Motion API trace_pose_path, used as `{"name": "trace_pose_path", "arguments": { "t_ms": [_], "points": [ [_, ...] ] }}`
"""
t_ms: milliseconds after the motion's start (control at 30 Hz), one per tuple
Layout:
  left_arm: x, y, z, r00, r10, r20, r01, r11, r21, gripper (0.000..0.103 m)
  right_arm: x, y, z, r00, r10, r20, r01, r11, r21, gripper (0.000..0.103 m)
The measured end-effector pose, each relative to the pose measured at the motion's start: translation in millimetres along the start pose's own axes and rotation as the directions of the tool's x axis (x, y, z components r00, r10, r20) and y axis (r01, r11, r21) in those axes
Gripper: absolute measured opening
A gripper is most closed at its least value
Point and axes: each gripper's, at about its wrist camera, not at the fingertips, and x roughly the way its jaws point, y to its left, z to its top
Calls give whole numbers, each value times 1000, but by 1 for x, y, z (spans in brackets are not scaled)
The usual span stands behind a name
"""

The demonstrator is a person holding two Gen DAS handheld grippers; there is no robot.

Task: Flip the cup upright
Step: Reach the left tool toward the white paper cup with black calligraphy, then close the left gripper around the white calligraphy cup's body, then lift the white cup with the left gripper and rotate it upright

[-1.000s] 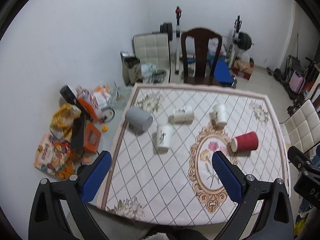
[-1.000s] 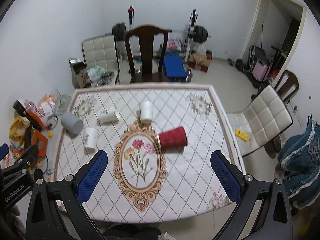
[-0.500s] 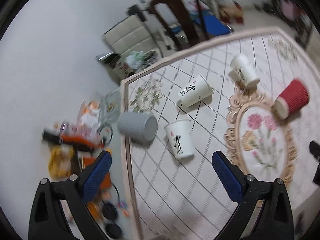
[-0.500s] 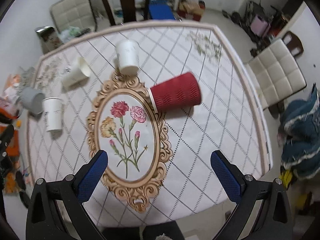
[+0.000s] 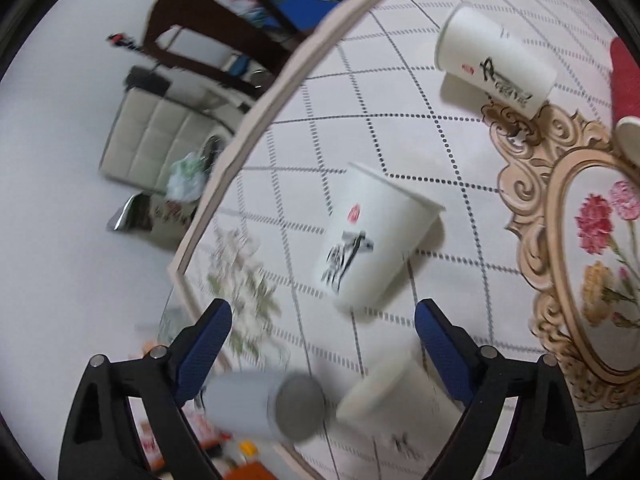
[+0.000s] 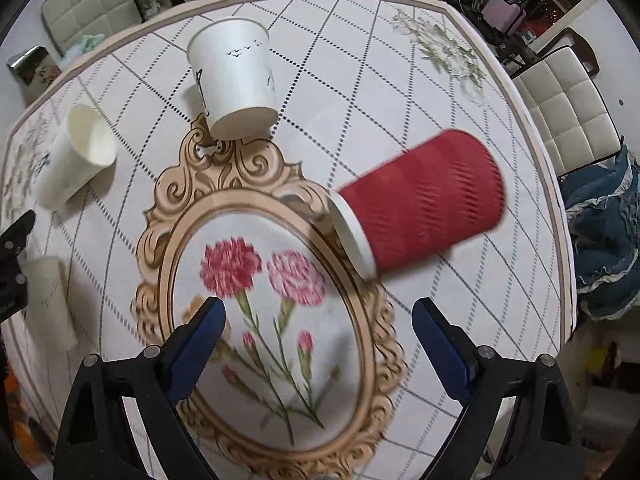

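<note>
In the left wrist view my left gripper (image 5: 322,340) is open and empty above the table's left part. A white paper cup with black print (image 5: 370,240) lies on its side just ahead of it. A grey cup (image 5: 268,408) and another white cup (image 5: 400,404) lie blurred between the fingers. In the right wrist view my right gripper (image 6: 318,340) is open and empty above the flower medallion. A red ribbed cup (image 6: 424,200) lies on its side ahead to the right, its white rim toward the medallion.
A white cup (image 6: 236,80) lies tipped at the far end of the medallion. Two more white cups (image 6: 76,160) (image 6: 48,300) lie at the left. The table edge (image 5: 256,112) is close on the left, with chairs (image 6: 568,108) and floor clutter around.
Both grippers have dropped closer to the table. The left one has swung left toward the white and grey cups. The right one has closed in on the red cup.
</note>
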Motion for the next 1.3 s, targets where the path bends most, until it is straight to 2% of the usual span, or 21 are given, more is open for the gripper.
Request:
{"name": "trace_pose_path", "arguments": {
  "t_ms": [67, 333, 367, 400, 700, 933, 1067, 1167, 1300],
  "points": [
    [13, -3, 10, 1000, -16, -4, 16, 999, 37, 83, 6, 6, 9, 1000, -13, -3, 13, 1000, 1, 95],
    [45, -21, 30, 1000, -20, 9, 18, 989, 147, 81, 17, 17, 28, 998, -58, -9, 58, 998, -14, 96],
    [47, -24, 32, 1000, -25, 11, 23, 987, 157, 72, 17, 17, 30, 998, -67, -8, 67, 998, -16, 95],
    [49, -25, 33, 1000, -29, 10, 27, 986, 163, 60, 17, 17, 29, 997, -71, -8, 71, 997, -18, 95],
    [42, -30, 37, 997, -35, 62, 24, 984, 175, 59, 8, 13, 33, 994, -109, -6, 109, 994, -21, 95],
    [24, -19, 32, 996, -42, 84, 31, 991, 128, 59, -14, 10, 34, 993, -113, 29, 114, 993, -15, 95],
    [6, -3, 26, 995, -50, 89, 44, 997, 67, 59, -32, 10, 32, 992, -111, 58, 112, 994, -16, 96],
    [-13, 12, 17, 994, -81, 78, 83, 996, -24, 59, -46, 6, 27, 992, -101, 74, 103, 995, -16, 96],
    [-45, 31, -6, 989, -137, 63, 146, 972, -182, 59, -65, -4, 18, 991, -83, 101, 86, 996, -21, 96]
  ]
}}
